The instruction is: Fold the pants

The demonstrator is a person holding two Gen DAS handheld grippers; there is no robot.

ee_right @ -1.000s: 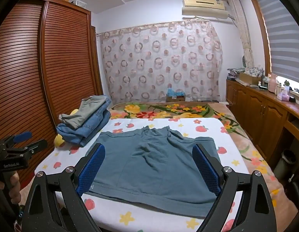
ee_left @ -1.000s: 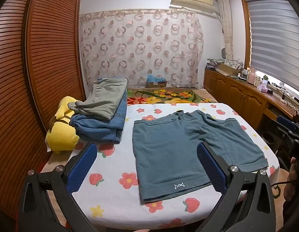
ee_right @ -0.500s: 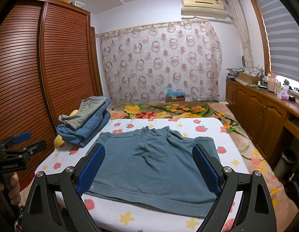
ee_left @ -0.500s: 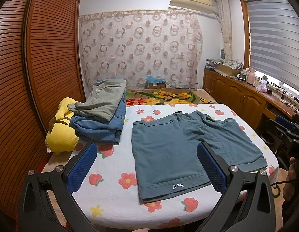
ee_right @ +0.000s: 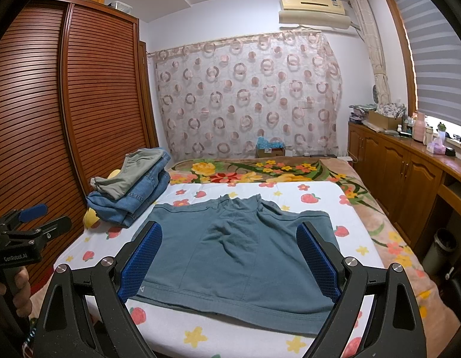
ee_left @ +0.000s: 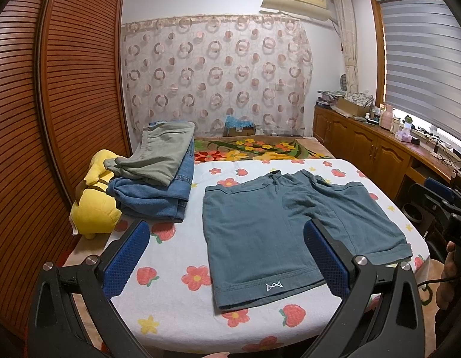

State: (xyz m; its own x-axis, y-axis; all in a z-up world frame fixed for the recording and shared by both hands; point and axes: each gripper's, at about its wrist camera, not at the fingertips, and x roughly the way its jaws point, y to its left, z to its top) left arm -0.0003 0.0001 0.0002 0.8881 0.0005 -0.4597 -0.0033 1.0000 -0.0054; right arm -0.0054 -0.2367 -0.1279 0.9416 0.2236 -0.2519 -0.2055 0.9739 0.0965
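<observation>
From the left wrist, the left gripper (ee_left: 226, 249) is seen with its fingers spread wide and nothing held, raised above the near edge of the bed (ee_left: 171, 307). The blue-grey shorts (ee_left: 278, 232) are laid flat on the flowered sheet, a stack of folded clothes (ee_left: 159, 179) lying to their left beside a yellow plush toy (ee_left: 94, 208). From the right wrist, the right gripper (ee_right: 229, 250) is likewise shown wide apart and empty, poised over the shorts (ee_right: 236, 256).
</observation>
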